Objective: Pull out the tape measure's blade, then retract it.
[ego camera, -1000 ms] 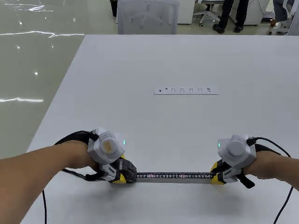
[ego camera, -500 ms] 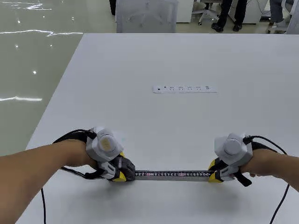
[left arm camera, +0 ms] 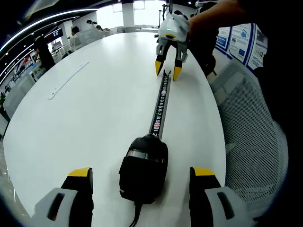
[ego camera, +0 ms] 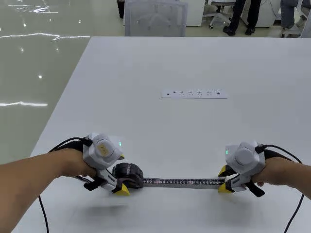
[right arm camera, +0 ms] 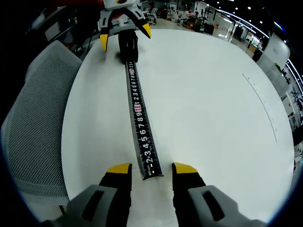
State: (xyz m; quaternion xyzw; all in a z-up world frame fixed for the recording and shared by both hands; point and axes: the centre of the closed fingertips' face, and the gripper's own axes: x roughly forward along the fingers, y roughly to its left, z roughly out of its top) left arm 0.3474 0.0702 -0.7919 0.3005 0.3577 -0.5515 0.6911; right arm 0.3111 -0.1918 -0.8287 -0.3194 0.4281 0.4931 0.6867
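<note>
My left tongs (left arm camera: 142,172) gape around the case (left arm camera: 143,163), my right tongs (right arm camera: 151,168) gape astride the blade (right arm camera: 137,109) tip; unheld, it may whip back.

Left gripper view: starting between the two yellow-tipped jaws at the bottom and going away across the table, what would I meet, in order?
First the tape measure case → the pulled-out blade → the right gripper, its jaws either side of the blade's far end.
</note>
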